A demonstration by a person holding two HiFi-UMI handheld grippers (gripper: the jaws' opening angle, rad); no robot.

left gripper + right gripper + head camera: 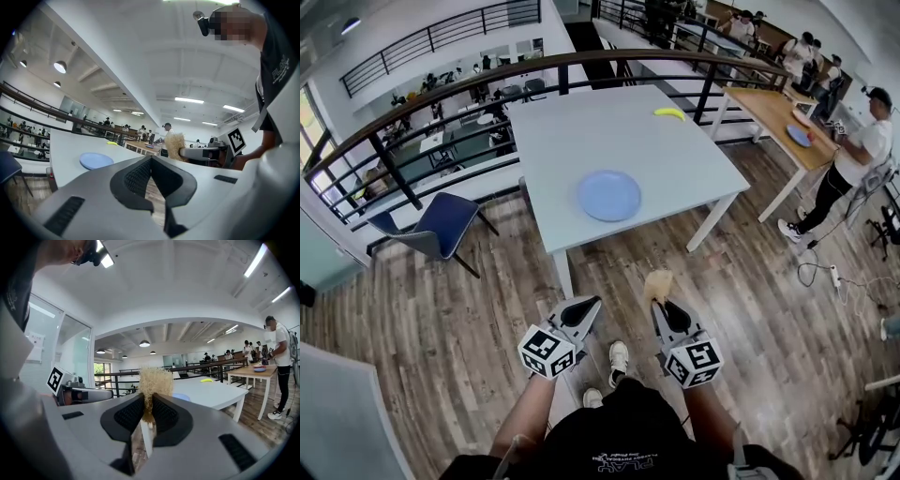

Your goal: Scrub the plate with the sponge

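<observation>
While the person stands back from the bench point(581, 131): scrubbing not begun, nothing reaches over the top yet.
right claw point(659, 302): clamped on the sponge point(657, 282), a tan fibrous tuft; jaws pinch its lower end, the rest sticks out past the tips.
left claw point(589, 306): jaws together at the tips, nothing between them; only wood floor point(441, 319) shows through the gap behind the pads.
where both hang: over the floor, side by side, short of the bench's near edge.
plate point(609, 195): pale blue, flat and right side up on the bench near its front edge; nothing on it, nothing holding it.
banana point(669, 113): far side of the bench, well apart from the plate, not in the way.
step in hand: my read, carry the sponge over to the plate.
how to do it well: step in to the near edge first so the reach stays short, then bring the tuft down onto the plate face, not the jaw tips.
grip note: the hold sits low on the sponge and looks narrow. Hard sideways rubbing would likely bend the tuft or pull it out, so light pressure and small circles.
plate hold: it lies loose on a smooth top and will probably slide. The empty left claw could steady the rim.
risk: shoving the plate off the front edge, so scrub inward, toward the bench middle.
</observation>
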